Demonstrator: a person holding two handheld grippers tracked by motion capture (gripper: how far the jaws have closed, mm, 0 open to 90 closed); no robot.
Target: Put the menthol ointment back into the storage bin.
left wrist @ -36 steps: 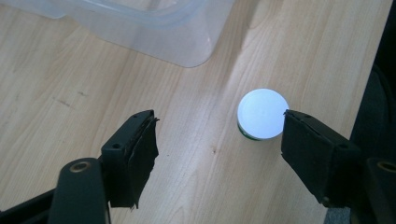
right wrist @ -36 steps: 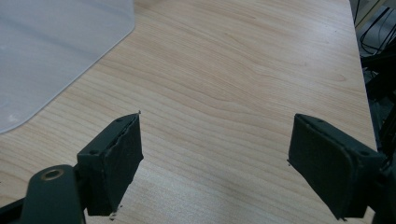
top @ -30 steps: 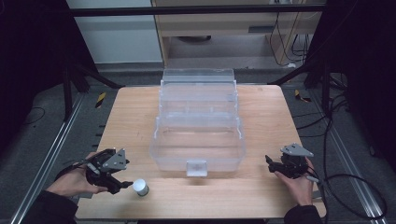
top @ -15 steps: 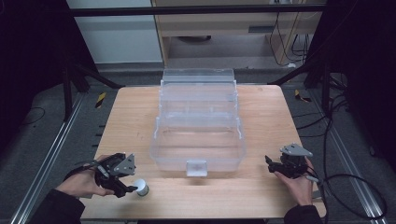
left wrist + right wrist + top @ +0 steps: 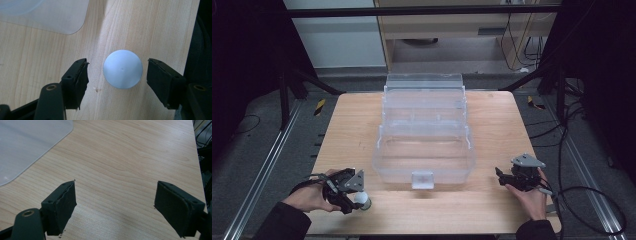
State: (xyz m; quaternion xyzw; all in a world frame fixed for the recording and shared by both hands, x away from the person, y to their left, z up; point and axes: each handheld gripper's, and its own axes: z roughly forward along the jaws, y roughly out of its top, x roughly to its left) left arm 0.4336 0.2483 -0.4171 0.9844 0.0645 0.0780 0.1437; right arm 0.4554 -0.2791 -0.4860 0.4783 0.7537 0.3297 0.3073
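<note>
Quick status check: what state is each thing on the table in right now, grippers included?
Left gripper: open, jaws have just been closing, one on each side of the cap, gaps on both sides.
Round white cap: resting on the table, not gripped.
Right gripper: open wide, nothing between the jaws, over bare wood.
Clear plastic tiered box: open, trays stepped back, looks empty.
Wooden table: level.

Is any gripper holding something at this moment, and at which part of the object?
Nothing is held. The left gripper has its closing jaws around the small white round object, with gaps on both sides. The right gripper is open above bare table.
</note>
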